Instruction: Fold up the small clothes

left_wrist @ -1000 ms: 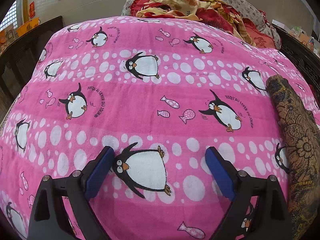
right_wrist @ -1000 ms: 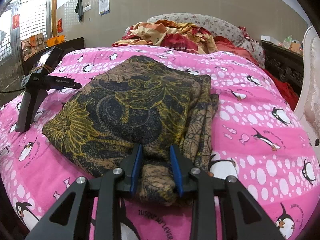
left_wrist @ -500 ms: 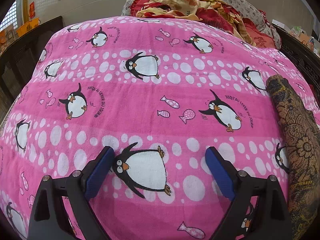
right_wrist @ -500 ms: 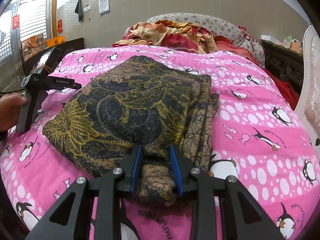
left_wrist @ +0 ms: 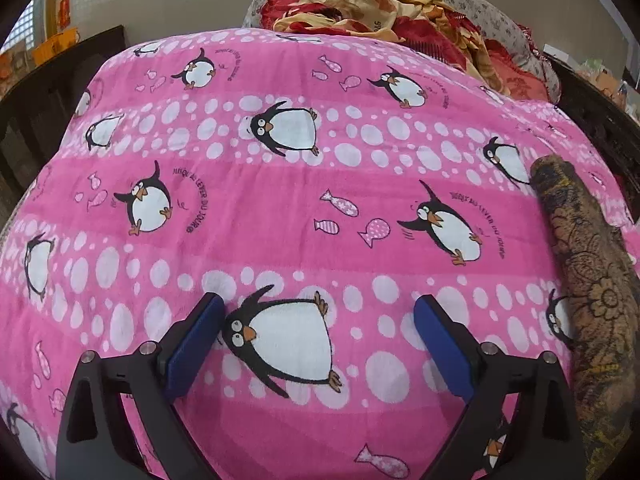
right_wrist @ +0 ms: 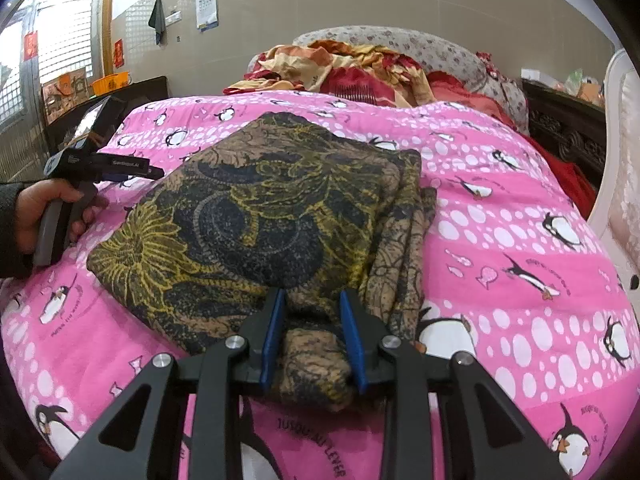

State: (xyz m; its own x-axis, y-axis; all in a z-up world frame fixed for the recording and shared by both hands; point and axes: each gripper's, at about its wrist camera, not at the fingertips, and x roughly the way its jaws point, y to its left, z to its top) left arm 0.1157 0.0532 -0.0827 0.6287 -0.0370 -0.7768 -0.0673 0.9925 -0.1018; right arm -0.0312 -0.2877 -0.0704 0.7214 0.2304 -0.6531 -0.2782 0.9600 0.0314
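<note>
A dark brown and yellow patterned garment (right_wrist: 260, 216) lies folded on the pink penguin blanket (right_wrist: 520, 240). My right gripper (right_wrist: 312, 304) is shut on the garment's near edge, with cloth bunched between its blue pads. My left gripper (left_wrist: 318, 312) is open and empty, resting low over the blanket; it also shows at the left in the right wrist view (right_wrist: 100, 160), held by a hand, just left of the garment. The garment's edge shows at the right of the left wrist view (left_wrist: 588, 280).
A heap of red and orange bedding (right_wrist: 352, 68) lies at the head of the bed. Dark wooden furniture stands left (right_wrist: 132, 92) and right (right_wrist: 568, 128). A white padded chair edge (right_wrist: 620, 184) is at far right.
A hand has come in and gripped the left gripper's handle. The left wrist view has tilted a little. The right gripper and garment have not moved.
</note>
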